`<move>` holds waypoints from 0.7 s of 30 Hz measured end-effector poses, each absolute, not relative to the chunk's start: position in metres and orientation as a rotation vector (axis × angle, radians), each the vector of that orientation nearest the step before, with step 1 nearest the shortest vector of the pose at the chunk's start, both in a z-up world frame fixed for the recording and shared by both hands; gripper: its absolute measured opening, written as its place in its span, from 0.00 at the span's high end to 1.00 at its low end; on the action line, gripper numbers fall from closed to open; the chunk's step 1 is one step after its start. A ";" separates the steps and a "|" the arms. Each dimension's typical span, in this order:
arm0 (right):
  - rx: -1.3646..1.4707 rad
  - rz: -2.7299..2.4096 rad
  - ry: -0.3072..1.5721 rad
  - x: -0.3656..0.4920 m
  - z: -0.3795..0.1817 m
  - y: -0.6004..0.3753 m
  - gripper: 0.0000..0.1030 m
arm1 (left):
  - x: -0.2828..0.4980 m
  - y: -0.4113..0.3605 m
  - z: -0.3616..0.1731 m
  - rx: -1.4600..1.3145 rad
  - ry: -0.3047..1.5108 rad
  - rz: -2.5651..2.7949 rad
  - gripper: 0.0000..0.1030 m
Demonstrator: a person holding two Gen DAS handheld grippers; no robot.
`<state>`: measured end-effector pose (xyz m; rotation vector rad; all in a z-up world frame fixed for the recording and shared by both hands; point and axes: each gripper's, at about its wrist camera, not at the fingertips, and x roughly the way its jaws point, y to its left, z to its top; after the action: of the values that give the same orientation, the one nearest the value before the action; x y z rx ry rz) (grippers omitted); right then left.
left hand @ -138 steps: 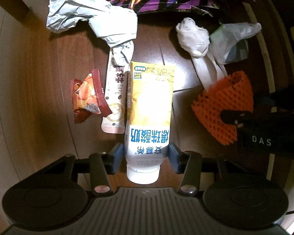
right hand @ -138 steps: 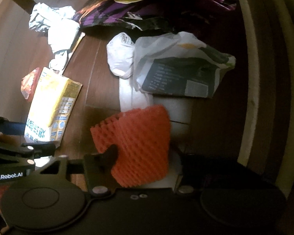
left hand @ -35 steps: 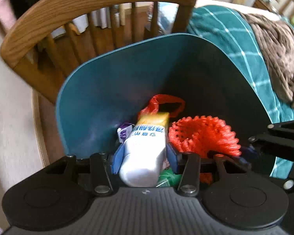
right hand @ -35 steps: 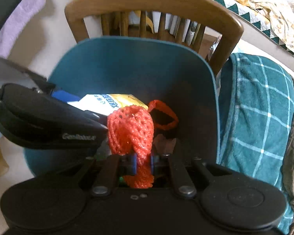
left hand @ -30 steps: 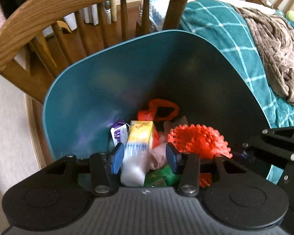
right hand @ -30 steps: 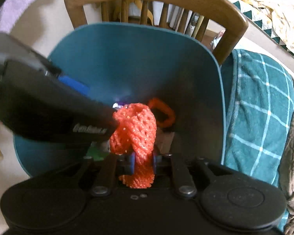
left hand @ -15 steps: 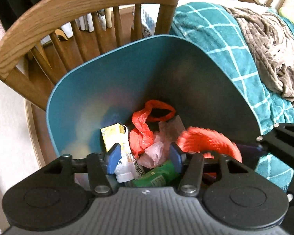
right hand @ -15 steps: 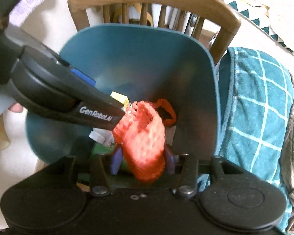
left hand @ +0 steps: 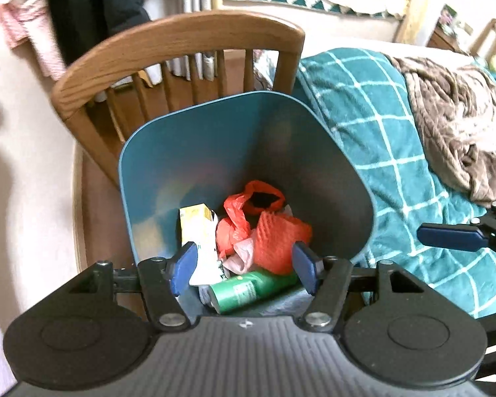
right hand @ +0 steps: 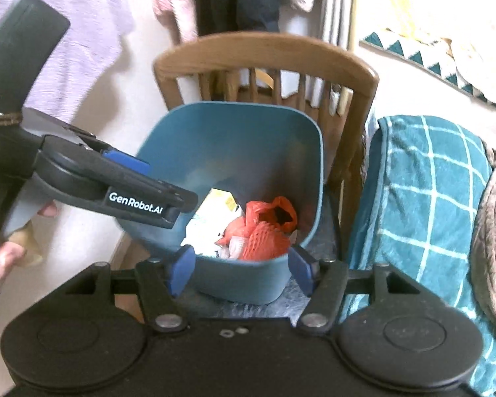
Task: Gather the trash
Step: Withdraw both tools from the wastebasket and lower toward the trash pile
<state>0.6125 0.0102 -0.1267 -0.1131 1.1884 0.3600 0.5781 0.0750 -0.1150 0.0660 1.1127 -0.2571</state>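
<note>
Well, I am hovering both tools over the teal plastic bin [left hand: 155,178], the left gripper [left hand: 244,264] and right gripper [right hand: 239,271] both spread wide and carrying nothing. Lying inside are the yellow-and-white pouch [left hand: 198,231], orange foam net [left hand: 277,241], red plastic bag [left hand: 241,211] and green bottle [left hand: 244,291]; whatever trash remains elsewhere is showing in neither view.

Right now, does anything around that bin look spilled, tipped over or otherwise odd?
Nothing looks spilled. The teal plastic bin stands upright before the wooden chair, and the orange foam net, yellow-white pouch and green bottle all lie inside it.
</note>
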 end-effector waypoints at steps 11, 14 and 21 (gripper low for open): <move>-0.103 0.485 1.091 0.544 -0.087 -0.042 0.33 | 0.486 0.037 -0.085 -0.040 1.041 -0.135 0.33; -0.109 0.514 1.078 0.527 -0.081 -0.054 0.29 | 0.463 0.030 -0.081 -0.075 1.044 -0.112 0.33; -0.082 0.546 1.079 0.497 -0.072 -0.072 0.18 | 0.429 0.024 -0.084 -0.110 1.052 -0.095 0.25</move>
<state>0.4971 -0.0722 -0.0716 -0.0824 1.0789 0.5459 0.4291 0.0242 -0.0841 -0.1105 1.0520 -0.0955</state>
